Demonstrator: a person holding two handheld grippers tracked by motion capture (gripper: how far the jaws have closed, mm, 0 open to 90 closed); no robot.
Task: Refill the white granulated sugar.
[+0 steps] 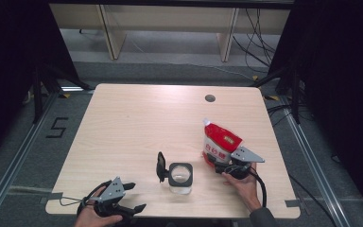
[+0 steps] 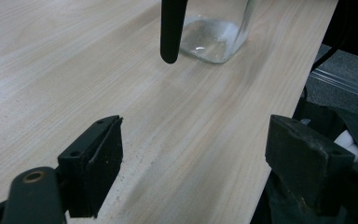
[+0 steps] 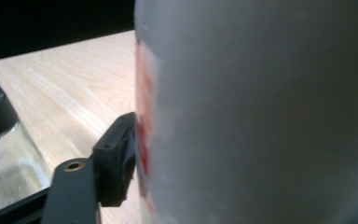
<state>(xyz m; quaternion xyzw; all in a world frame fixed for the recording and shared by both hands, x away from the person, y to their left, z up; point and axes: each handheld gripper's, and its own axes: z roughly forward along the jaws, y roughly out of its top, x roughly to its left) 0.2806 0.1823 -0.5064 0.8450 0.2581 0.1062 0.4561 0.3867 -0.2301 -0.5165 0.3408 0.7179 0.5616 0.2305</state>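
A red and white pouch (image 1: 220,142) stands upright on the wooden table (image 1: 137,118), right of centre. My right gripper (image 1: 223,165) holds it low at its base. In the right gripper view the pouch (image 3: 261,112) looms close and blurred, with the left pad (image 3: 119,158) lying against its side and the other jaw hidden behind it. A square glass jar (image 1: 180,177) stands near the front middle, its black hinged lid (image 1: 161,165) flipped up to the left. My left gripper (image 1: 137,196) rests at the front left edge, open and empty, and points towards the jar (image 2: 214,37) and lid (image 2: 171,28).
A round cable hole (image 1: 210,98) sits in the table's far right part. Black curtains and stands flank both sides. Pale desks stand on the floor beyond the far edge. The table's front edge (image 2: 279,116) runs close beside the left gripper's right jaw.
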